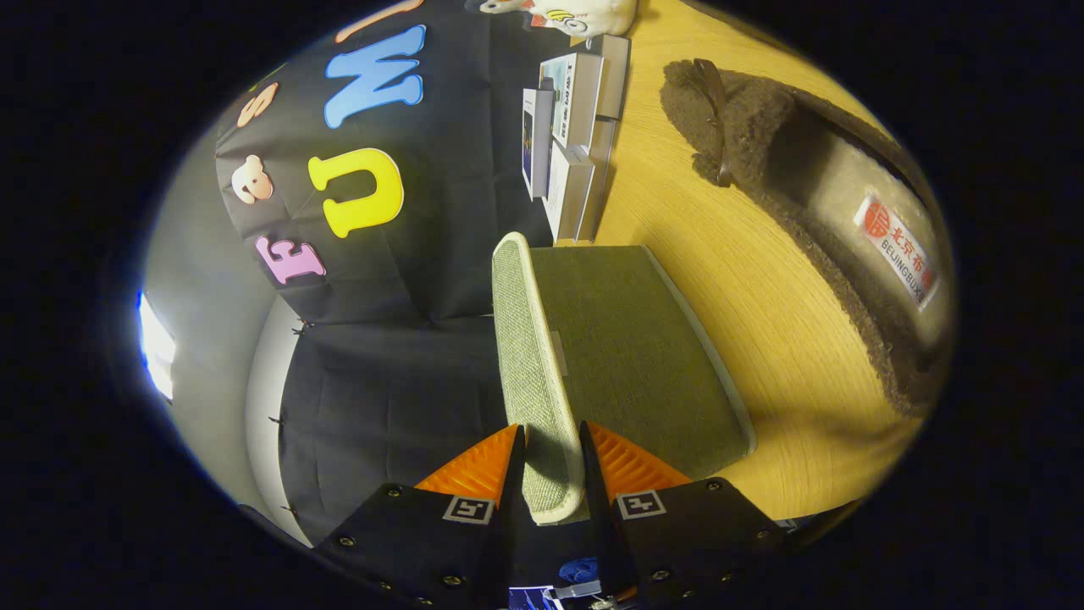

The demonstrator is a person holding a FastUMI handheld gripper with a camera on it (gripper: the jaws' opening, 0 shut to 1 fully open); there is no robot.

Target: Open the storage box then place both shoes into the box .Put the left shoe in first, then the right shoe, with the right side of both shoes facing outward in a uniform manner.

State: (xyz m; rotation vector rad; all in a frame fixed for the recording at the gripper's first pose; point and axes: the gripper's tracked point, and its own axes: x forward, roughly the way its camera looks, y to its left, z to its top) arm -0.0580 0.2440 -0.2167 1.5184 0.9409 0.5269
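Note:
My gripper (pixel 550 430) is shut on the light green, cream-trimmed front rim of the storage box lid (pixel 527 356), which runs straight out between the two fingers. The lid's darker green fabric top (pixel 631 356) stretches ahead, beside the wooden table (pixel 762 322). A brown fuzzy shoe (pixel 796 195) with a thin strap and a pale lining lies on the table beyond the box, apart from it. The view is rolled, so the table stands on one side and the booth wall on the other. I cannot tell how far the lid is lifted; the box's inside is hidden.
Several white books or small cartons (pixel 576 135) stand against the black booth wall just beyond the box. A white plush toy (pixel 567 13) sits past them. Bare table lies between the box and the shoe.

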